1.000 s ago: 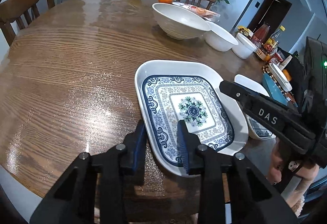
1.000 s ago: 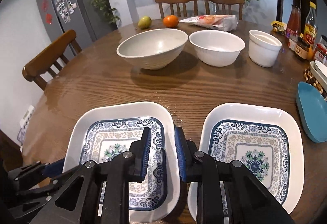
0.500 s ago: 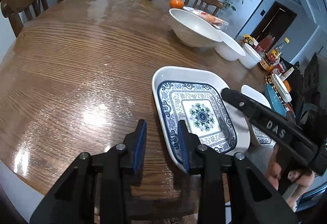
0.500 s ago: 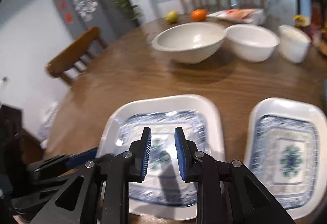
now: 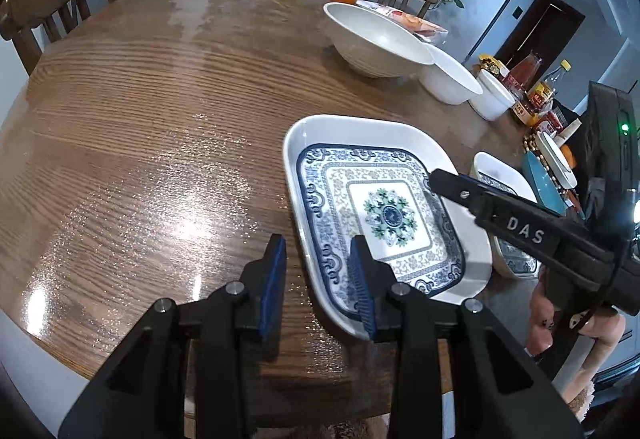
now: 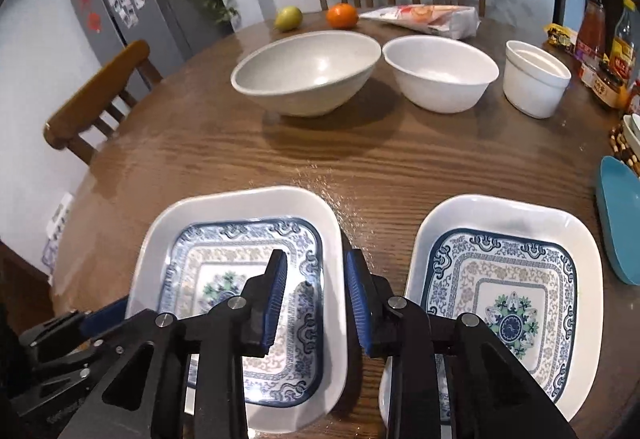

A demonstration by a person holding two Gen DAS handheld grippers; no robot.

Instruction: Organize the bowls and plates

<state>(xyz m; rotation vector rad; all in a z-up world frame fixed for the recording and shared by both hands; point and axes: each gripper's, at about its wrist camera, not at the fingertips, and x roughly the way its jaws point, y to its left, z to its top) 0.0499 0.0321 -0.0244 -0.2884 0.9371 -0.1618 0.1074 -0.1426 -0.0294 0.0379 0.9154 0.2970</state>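
Since the earlier frame, both views have shifted a little; plates and bowls lie as they did. Right claw (image 6: pixel 316 297) hovers over the right rim of the left plate (image 6: pixel 336 239), jaws starting to part, nothing between them. Left claw (image 5: pixel 318 271) hangs at that plate's near-left rim with a narrow gap, gripping nothing. Right plate (image 6: pixel 424 251) lies just beside it on the bench (image 6: pixel 360 167); three bowls (image 6: pixel 308 71) stand behind.

Risks, as judged:
- One-sided rim grip could tip the glossy plate and let it slip.
- Both claws crowd one plate and may collide.
- Stacking off-centre could chip rims.
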